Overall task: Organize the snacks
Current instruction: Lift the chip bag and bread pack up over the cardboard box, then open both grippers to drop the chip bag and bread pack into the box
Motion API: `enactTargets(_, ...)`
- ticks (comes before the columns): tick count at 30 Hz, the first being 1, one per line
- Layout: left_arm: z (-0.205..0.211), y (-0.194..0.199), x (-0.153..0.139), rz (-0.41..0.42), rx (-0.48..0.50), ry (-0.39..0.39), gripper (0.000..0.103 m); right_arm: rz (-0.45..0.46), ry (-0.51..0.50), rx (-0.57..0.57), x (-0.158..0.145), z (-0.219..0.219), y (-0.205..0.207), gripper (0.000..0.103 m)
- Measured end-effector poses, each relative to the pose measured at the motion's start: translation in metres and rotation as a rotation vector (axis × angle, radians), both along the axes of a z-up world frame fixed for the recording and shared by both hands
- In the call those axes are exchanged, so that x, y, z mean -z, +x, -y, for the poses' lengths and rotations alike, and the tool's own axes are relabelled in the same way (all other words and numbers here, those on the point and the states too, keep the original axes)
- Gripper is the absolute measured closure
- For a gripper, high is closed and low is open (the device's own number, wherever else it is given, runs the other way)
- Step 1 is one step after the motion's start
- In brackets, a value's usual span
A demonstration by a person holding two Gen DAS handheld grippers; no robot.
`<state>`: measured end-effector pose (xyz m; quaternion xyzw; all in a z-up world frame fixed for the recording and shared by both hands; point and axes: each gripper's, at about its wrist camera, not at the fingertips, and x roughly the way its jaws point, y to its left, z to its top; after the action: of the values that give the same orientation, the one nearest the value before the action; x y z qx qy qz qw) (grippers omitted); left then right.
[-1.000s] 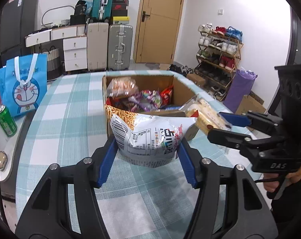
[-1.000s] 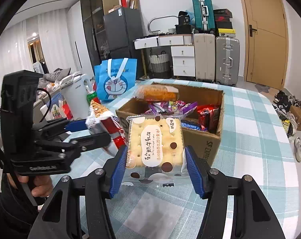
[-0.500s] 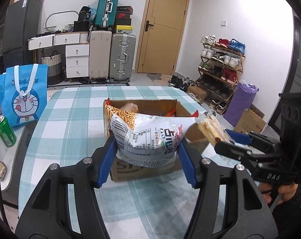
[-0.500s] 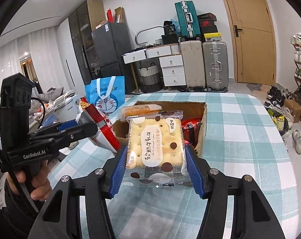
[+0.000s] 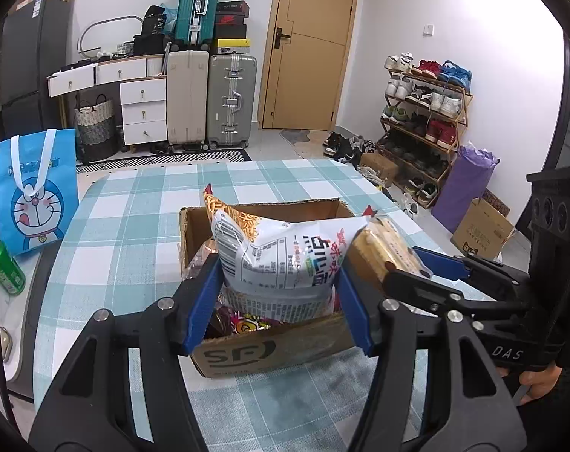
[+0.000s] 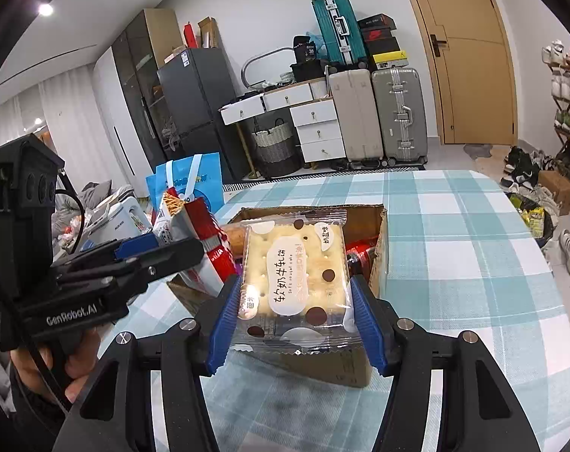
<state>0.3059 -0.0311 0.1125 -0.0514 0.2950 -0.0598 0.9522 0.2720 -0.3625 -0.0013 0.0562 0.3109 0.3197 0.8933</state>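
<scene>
Two grippers, two snacks, one each, both up in the air over the cardboard box (image 5: pixel 270 350)! That box sits on the checked table (image 5: pixel 108 226), toward its near edge in the middle, with "SF" printed on the front wall. More wrappers lie inside it, red and purple ones showing.

Left gripper (image 5: pixel 277 301) first: its blue pads are pinching a puffy white snack bag (image 5: pixel 285 260) from both sides, barcode and small print facing the camera, red Chinese characters along the right, too warped to read. The bag hangs right above the box opening. From the right wrist view the left gripper's body reads "GenRobot.AI", and a hand (image 6: pixel 51 358) wraps its handle at the lower left.

Now the right gripper (image 6: pixel 292 316): fingers clamped on the two side edges of a clear cracker pack (image 6: pixel 296 271), held flat-on to the lens and tipped a little. White label, Chinese characters, and beneath them what looks like "Soft nougat cake". Brown dots on the wrapper. It hovers over the box's near wall. In the left view that gripper shows "DAS" on its side, coming in from the right.

One blue cartoon-cat bag (image 5: pixel 32 192) stands off the table's left edge, one green can (image 5: pixel 6 267) beside it.
</scene>
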Motion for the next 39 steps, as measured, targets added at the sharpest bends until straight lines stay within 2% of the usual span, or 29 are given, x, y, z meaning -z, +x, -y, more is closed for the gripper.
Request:
enactTargets(7, -0.001, 0.015, 0.004, -0.013, -0.002, -0.002, 0.046, -0.034, 0.009, -0.001, 0.007, -0.006, 0.013, 0.045)
enactTargets(23, -0.005, 0.04, 0.035, -0.054, 0.006, 0.03, 0.045, -0.066, 0.03, 0.016, 0.02, -0.006, 0.026, 0.045)
enactTargets(34, -0.004, 0.052, 0.059, -0.082, 0.012, 0.054, 0.043, -0.068, 0.008, 0.016, 0.02, -0.014, 0.027, 0.045)
enactTargets(39, -0.012, 0.054, 0.071, -0.092, 0.011, 0.023, 0.042, -0.055, -0.017, 0.011, 0.02, -0.018, 0.024, 0.045)
